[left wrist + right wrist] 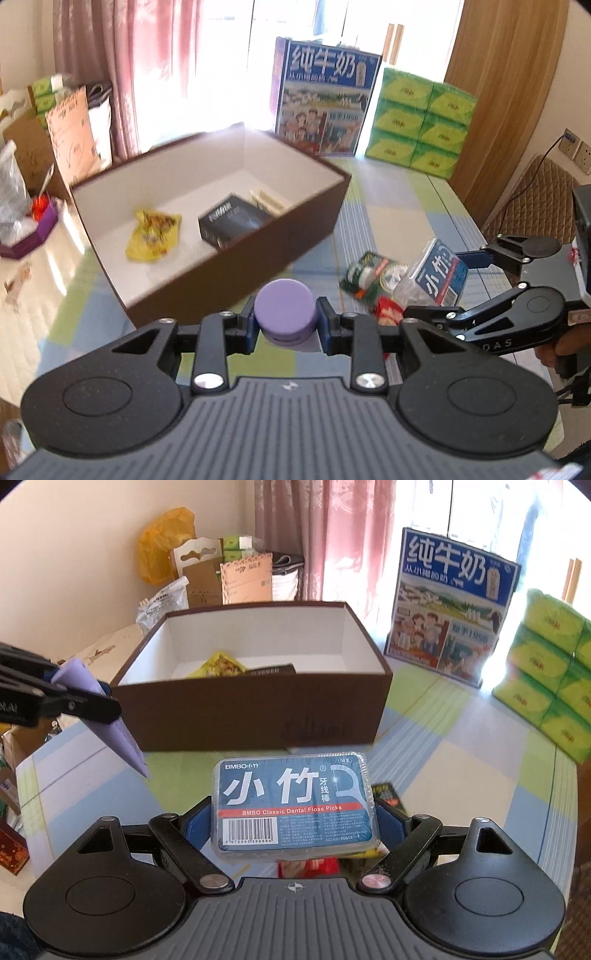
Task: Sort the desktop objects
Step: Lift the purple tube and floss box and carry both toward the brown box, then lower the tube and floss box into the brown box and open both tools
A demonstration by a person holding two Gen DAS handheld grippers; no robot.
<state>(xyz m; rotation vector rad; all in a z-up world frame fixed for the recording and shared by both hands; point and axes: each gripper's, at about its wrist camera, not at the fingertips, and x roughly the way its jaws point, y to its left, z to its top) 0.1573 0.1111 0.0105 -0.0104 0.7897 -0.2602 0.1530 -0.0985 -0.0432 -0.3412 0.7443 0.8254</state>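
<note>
- The left gripper (285, 325) has its fingers narrowly set and clamped on a round purple case (285, 308); the pads press its two sides.
- The case's flat lid faces up towards the camera in the left view; in the right view it looks tilted, its lower edge pointing down at the cloth (92, 782).
- The right gripper (295, 827) stands wide, its blue pads (194, 829) gripping the short ends of a floss box (295, 805).
- The floss box's long axis runs across from finger to finger, label up, print reading upright to the camera.
- Both grippers point slantwise down, held above the cloth.
- Beyond both sets of fingertips sits the open brown box (258, 254), holding a yellow packet (153, 234) and a black box (232, 221).
- Snack packets (369, 275) lie on the cloth between the two grippers.
</note>
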